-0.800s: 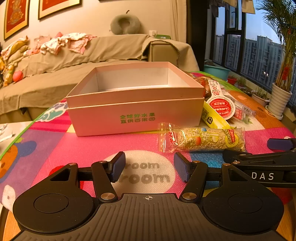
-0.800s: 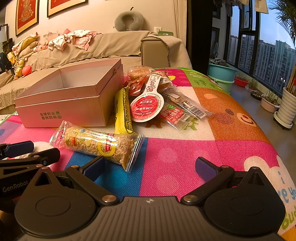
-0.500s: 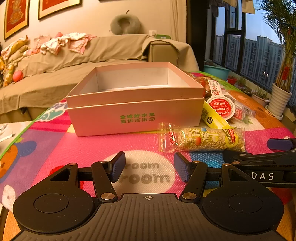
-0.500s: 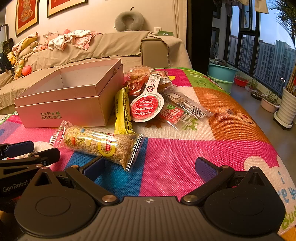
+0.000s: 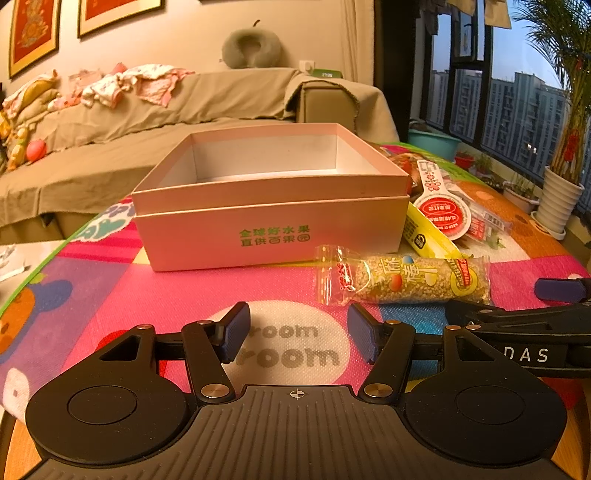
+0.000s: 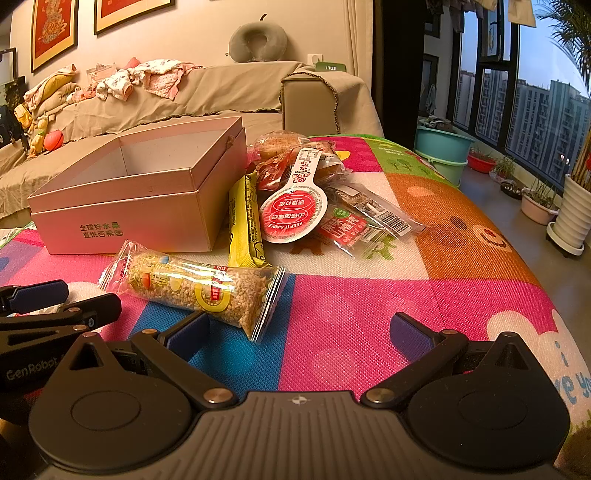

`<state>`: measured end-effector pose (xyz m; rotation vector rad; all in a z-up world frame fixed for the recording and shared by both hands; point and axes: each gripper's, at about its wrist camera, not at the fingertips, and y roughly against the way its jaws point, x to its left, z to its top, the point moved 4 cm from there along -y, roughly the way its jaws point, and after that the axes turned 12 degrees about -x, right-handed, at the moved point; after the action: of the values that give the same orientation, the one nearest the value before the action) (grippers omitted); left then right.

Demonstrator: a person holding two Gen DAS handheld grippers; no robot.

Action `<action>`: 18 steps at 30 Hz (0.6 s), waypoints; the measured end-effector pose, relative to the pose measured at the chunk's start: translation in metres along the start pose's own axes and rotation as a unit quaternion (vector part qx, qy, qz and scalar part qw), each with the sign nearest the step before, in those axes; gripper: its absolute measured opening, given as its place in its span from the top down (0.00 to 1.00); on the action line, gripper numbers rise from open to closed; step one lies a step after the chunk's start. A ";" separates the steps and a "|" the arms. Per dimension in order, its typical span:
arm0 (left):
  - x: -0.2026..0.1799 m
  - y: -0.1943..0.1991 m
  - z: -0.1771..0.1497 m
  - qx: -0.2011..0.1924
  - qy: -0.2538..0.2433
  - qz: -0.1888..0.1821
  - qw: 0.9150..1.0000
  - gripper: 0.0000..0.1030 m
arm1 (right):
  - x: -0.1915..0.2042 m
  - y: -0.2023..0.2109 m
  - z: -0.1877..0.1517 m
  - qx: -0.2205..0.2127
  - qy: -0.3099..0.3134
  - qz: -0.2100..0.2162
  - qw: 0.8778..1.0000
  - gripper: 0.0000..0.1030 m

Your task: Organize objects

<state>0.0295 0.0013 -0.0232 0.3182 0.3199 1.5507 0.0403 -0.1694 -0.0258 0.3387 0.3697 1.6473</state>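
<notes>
Right wrist: puffed-rice bar (image 6: pixel 195 288) just ahead of left finger.

Tan-covered sofa (image 5: pixel 155 114) behind colourful mat (image 6: pixel 369 302); framed red pictures (image 6: pixel 53 31) on wall; dusk windows (image 6: pixel 546 107) right.

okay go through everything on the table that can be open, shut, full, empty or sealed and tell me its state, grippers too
pink box: open, lidless, looks empty
puffed rice bar: sealed, lying flat
yellow snack stick: sealed, beside the box
round red-lidded pack: lid on
left gripper: open, holding nothing
right gripper: open, holding nothing
</notes>
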 end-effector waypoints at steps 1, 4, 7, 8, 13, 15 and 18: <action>0.000 0.000 0.000 0.000 0.000 0.000 1.000 0.36 | 0.000 0.000 0.000 0.000 0.000 0.000 1.000 0.00; 0.000 0.000 0.000 0.000 0.000 0.000 1.000 0.36 | 0.000 0.000 0.000 0.000 0.000 0.000 1.000 0.00; 0.000 0.000 0.000 0.000 0.000 0.000 1.000 0.36 | 0.000 -0.001 0.000 0.000 0.000 0.000 1.000 0.00; 0.000 0.000 0.000 0.000 0.001 0.000 1.000 0.36 | 0.000 -0.001 0.000 0.000 0.000 0.000 1.000 0.00; 0.002 -0.001 0.000 0.000 0.004 -0.001 1.000 0.36 | 0.001 -0.001 0.000 0.000 0.000 0.000 1.000 0.00; 0.002 -0.001 0.000 0.000 0.004 -0.001 1.000 0.36 | 0.001 -0.001 0.000 0.000 0.000 0.000 1.000 0.00; 0.002 -0.001 0.000 0.000 0.004 -0.001 1.000 0.36 | 0.001 -0.001 0.000 0.000 0.000 0.000 1.000 0.00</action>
<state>0.0308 0.0032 -0.0235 0.3115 0.3262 1.5504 0.0412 -0.1688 -0.0259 0.3386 0.3701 1.6472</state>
